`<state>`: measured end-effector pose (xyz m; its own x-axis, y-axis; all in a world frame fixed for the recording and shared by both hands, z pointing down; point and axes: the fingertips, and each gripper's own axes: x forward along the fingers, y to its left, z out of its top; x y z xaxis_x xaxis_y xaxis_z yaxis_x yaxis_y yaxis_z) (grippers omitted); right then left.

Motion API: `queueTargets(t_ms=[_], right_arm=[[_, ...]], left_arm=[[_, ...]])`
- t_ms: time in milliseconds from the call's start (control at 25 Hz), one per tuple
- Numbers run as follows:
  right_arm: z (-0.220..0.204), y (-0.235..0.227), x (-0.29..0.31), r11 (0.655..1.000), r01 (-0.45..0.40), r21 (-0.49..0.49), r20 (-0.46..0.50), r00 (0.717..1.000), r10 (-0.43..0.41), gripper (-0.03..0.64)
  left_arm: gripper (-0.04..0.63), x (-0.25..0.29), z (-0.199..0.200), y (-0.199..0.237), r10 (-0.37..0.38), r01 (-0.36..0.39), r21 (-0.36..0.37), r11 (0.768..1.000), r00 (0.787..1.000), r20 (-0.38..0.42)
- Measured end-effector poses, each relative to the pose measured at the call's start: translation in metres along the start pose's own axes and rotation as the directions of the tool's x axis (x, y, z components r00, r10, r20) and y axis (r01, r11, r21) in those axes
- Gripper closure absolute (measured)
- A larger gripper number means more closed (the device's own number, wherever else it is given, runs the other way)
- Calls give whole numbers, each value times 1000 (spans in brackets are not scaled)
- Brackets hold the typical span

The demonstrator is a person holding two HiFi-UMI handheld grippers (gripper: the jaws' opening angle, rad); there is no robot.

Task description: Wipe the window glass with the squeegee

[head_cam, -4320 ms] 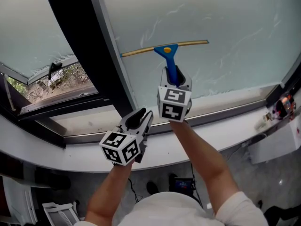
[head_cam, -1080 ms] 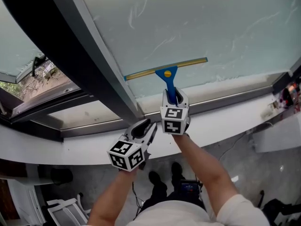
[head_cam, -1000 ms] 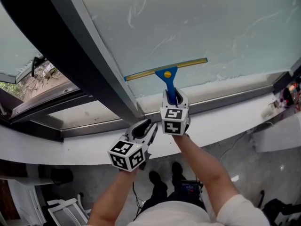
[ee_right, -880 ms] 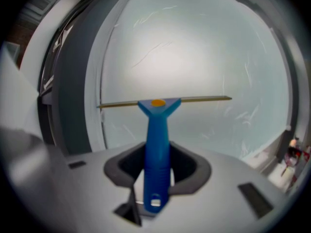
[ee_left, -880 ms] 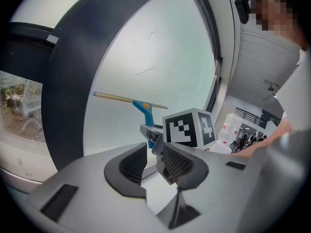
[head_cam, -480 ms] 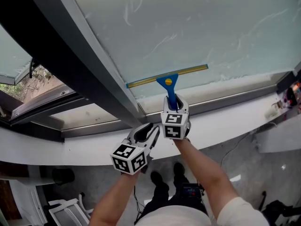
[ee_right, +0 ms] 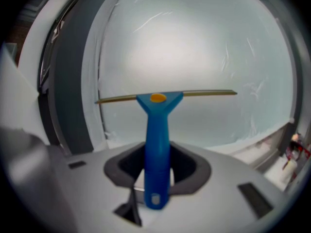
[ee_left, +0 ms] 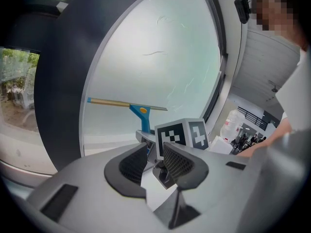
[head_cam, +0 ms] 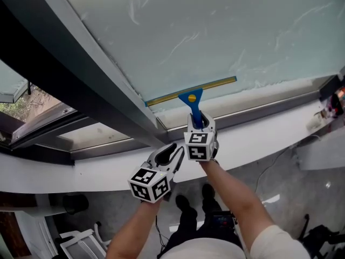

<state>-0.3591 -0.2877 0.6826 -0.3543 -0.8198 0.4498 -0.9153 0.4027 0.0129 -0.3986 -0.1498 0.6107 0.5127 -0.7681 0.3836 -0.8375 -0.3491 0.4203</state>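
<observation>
The squeegee [head_cam: 191,102] has a blue handle and a long brass-edged blade [head_cam: 215,85]. The blade lies flat on the window glass [head_cam: 215,31], low on the pane and just above the bottom frame. My right gripper [head_cam: 198,124] is shut on the handle [ee_right: 158,144], and the blade [ee_right: 204,93] runs level across the glass [ee_right: 184,47]. My left gripper [head_cam: 175,149] hangs lower left of it, off the glass, over the sill. Its jaws [ee_left: 154,154] are nearly together and hold nothing. Beyond them I see the squeegee [ee_left: 144,118] and the right gripper's cube [ee_left: 182,132].
A thick dark window post [head_cam: 81,74] borders the pane on the left, with an open side window [head_cam: 32,107] beyond it. A white sill [head_cam: 259,139] runs below the glass, with small objects [head_cam: 329,104] at its right end. Thin streaks mark the upper glass.
The right gripper has drawn the squeegee down the pane, from mid-height to just above the bottom frame. The left gripper has stayed low beside it, holding nothing.
</observation>
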Motion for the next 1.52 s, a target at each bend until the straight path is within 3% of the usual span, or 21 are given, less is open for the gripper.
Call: queueTargets(t_ms=[760,1520], right_arm=[[-81,-8,32,998,17,-68,-162,986,-28,465],[-111,-9,46,997,9,-76,-210,977,-25,465]], left_arm=[[468,11,-28,17,8,-10,-34,999,999,-47],[466,20,-47,22,2,-5,-45,999,996,-84]])
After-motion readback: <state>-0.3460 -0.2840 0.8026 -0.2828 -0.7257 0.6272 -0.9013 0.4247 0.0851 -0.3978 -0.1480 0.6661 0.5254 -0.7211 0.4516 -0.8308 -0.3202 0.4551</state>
